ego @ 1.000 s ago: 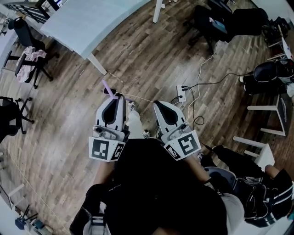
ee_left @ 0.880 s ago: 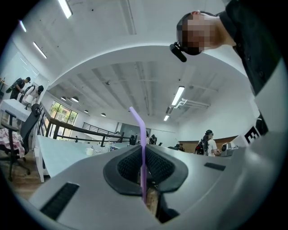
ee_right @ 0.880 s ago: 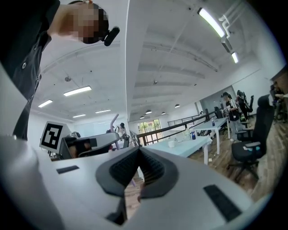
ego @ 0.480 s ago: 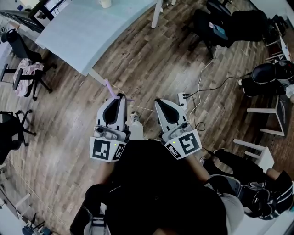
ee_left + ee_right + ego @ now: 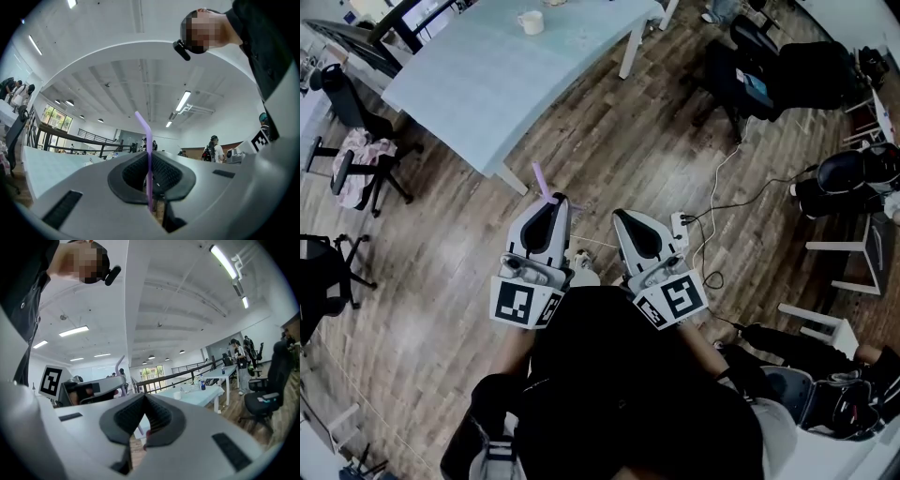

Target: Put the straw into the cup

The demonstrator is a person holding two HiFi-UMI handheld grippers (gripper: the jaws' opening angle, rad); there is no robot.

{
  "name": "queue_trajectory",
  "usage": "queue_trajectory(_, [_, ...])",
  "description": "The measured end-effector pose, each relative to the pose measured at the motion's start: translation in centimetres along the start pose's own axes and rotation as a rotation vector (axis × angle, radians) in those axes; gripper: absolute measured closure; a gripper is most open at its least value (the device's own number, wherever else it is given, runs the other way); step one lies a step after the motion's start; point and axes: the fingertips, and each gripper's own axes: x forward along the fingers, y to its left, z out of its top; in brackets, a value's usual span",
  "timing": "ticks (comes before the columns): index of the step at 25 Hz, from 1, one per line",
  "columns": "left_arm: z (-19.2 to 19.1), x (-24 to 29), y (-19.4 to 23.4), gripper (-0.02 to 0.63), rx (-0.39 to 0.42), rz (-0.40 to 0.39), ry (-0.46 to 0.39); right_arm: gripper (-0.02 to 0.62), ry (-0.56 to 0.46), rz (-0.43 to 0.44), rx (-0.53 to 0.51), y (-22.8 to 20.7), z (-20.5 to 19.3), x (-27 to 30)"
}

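Observation:
A thin purple straw (image 5: 541,178) sticks up and forward out of my left gripper (image 5: 557,200), which is shut on it. In the left gripper view the straw (image 5: 149,161) stands upright, clamped between the dark pads, its bent top leaning left. My right gripper (image 5: 622,217) rides beside the left one, its jaws together with nothing between them. A white cup (image 5: 531,22) stands on the pale blue table (image 5: 478,84) far ahead of both grippers. From the right gripper view the cup (image 5: 177,395) sits small on the table, and the left gripper (image 5: 93,391) with the straw is at the left.
Wooden floor lies below. Office chairs (image 5: 356,164) stand left of the table, and a black chair (image 5: 750,70) is at the right. A power strip with cables (image 5: 680,223) lies on the floor by my right gripper. White stools (image 5: 848,244) stand far right.
Both grippers have moved forward together toward the table, the straw still held. The table has come further into view, and the cup on it now shows.

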Motion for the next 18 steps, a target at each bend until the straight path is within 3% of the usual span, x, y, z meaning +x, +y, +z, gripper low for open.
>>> queue_trajectory(18, [1.1, 0.3, 2.7, 0.575, -0.009, 0.043, -0.035, 0.588, -0.011, 0.021, -0.044, -0.1, 1.4, 2.9])
